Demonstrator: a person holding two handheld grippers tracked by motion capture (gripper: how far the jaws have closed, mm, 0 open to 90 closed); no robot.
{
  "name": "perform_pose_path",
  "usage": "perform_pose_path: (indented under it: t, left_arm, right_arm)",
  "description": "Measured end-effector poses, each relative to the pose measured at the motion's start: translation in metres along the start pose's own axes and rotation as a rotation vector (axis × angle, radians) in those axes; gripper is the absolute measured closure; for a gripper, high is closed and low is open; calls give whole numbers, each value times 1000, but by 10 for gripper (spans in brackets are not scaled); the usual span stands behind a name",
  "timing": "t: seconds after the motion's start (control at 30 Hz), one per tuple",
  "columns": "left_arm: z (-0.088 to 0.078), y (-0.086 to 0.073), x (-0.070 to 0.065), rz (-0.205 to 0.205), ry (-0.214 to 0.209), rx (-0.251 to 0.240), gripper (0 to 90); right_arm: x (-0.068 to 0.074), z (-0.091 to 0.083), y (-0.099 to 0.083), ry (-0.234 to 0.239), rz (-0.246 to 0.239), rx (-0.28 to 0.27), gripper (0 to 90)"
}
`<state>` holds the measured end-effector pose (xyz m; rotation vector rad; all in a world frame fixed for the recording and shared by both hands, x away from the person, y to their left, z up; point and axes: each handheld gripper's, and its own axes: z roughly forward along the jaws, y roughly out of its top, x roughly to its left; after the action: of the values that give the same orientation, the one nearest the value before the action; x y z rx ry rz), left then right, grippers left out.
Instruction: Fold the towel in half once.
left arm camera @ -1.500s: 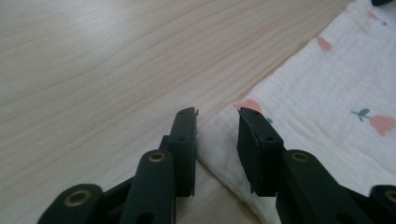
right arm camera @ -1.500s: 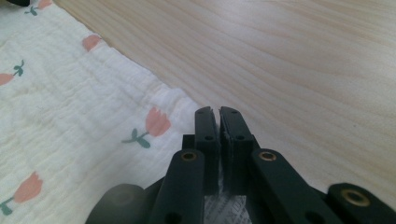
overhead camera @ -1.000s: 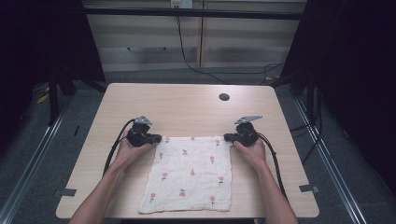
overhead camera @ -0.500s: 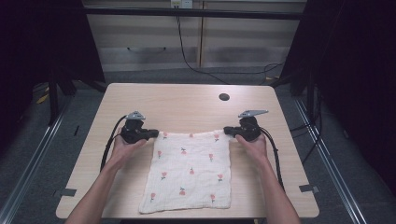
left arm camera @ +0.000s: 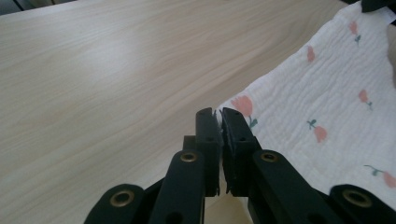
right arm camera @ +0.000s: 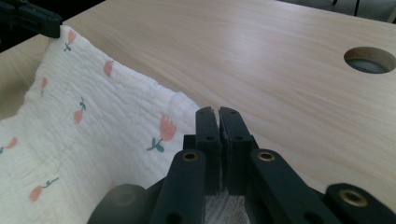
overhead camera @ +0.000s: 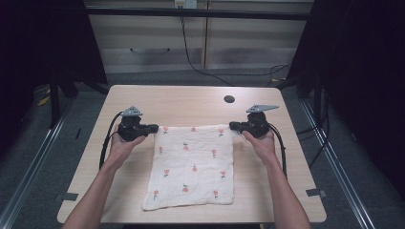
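The left gripper [overhead camera: 154, 128] has its jaws pinched on the far left corner of the white flower-print cloth [overhead camera: 193, 167]; the right gripper [overhead camera: 233, 126] pinches the far right corner. Between them the cloth's far edge hangs stretched, lifted off the wooden table [overhead camera: 186, 102]. From there it slopes toward the person, its near edge on the tabletop. Beyond the right gripper lies a round hole [overhead camera: 229, 99].

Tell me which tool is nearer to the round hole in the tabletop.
Right. The right tool grips the cloth's far right corner, just below and beside the hole. The left tool grips the far left corner, across the cloth's width from the hole.
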<state>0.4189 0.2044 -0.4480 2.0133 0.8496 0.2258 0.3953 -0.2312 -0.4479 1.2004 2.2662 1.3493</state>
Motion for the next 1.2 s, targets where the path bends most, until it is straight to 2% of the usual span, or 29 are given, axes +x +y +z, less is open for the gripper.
perform_pose_path:
  t: [0.13, 0.33, 0.4, 0.47, 0.57, 0.7, 0.73, 0.8, 0.83, 0.9, 0.93, 1.03, 1.2]
  left_arm:
    - [-4, 9, -3, 6, -12, -21, 862]
    - [-13, 25, -7, 23, -5, -53, 862]
    - [-16, 30, -6, 18, -3, -63, 862]
    - [-16, 34, -6, 6, 0, -78, 863]
    - [-16, 44, -7, 16, 8, -89, 862]
    - [-25, 52, -5, 18, -1, -121, 862]
    - [-26, 51, -5, 27, 10, -110, 862]
    - [-25, 46, -2, 18, 8, -94, 862]
    - [-24, 43, -1, 21, 23, -81, 862]
    - [-24, 35, 1, 1, 11, -88, 862]
    - [-24, 31, 2, 7, 23, -81, 862]
    - [-24, 23, 0, 2, 10, -87, 862]
    - [-26, 15, -10, 39, -2, -82, 862]
  right_arm:
    - [-1, -4, 8, -4, -5, -18, 878]
    - [-5, -12, 20, -16, -11, -45, 879]
    - [-6, -16, 24, -17, -13, -55, 879]
    - [-6, -19, 30, -21, -20, -57, 879]
    - [-6, -23, 43, -28, -30, -81, 879]
    - [-3, -30, 55, -25, -44, -111, 880]
    - [-2, -30, 55, -22, -45, -112, 879]
    - [0, -27, 52, -14, -51, -98, 880]
    - [1, -24, 48, -16, -58, -78, 880]
    - [2, -21, 42, -6, -55, -69, 880]
    - [2, -20, 40, -6, -51, -68, 879]
    - [1, -20, 31, 3, -46, -61, 880]
    - [3, -22, 21, 17, -38, -75, 880]
